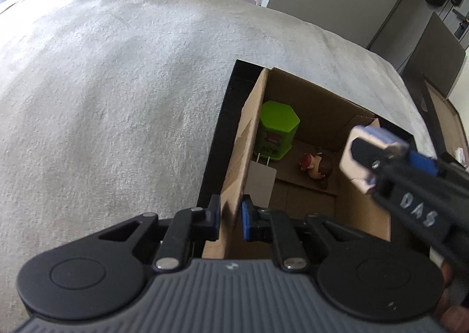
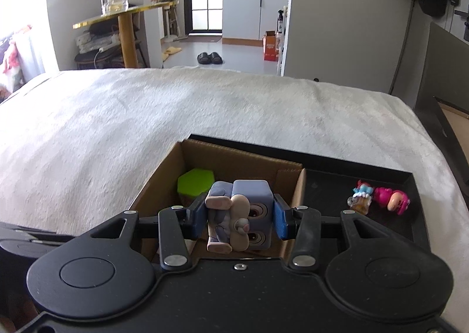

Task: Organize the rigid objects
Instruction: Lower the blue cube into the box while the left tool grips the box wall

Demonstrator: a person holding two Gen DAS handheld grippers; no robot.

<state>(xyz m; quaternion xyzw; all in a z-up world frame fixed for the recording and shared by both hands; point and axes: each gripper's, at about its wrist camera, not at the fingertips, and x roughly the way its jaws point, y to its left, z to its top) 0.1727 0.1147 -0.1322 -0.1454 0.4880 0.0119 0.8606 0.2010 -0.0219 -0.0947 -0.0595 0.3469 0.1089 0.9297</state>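
Note:
An open cardboard box [image 1: 310, 98] sits in a black tray [image 2: 322, 183] on the white-covered surface. My left gripper [image 1: 230, 215] is shut on the box's left wall [image 1: 249, 139], one pad outside and one inside. In the box are a green hexagonal container [image 1: 278, 128], a white plug adapter [image 1: 262, 183] and a small red-capped figurine [image 1: 316, 166]. My right gripper [image 2: 239, 215] is shut on a blue-grey blocky toy figure [image 2: 249, 201] and holds it over the box [image 2: 234, 157], near the green container [image 2: 195, 183]. From the left wrist, that gripper [image 1: 378, 157] and its toy [image 1: 354, 154] hang above the box's right side.
Two small figurines, a pink one [image 2: 391, 199] and a blue-and-red one [image 2: 360, 196], lie in the tray's right part. A white textured cloth [image 2: 146, 116] covers the surface all round. A dark panel [image 2: 439, 69] stands at the right edge; beyond are floor, slippers [image 2: 209, 57] and furniture.

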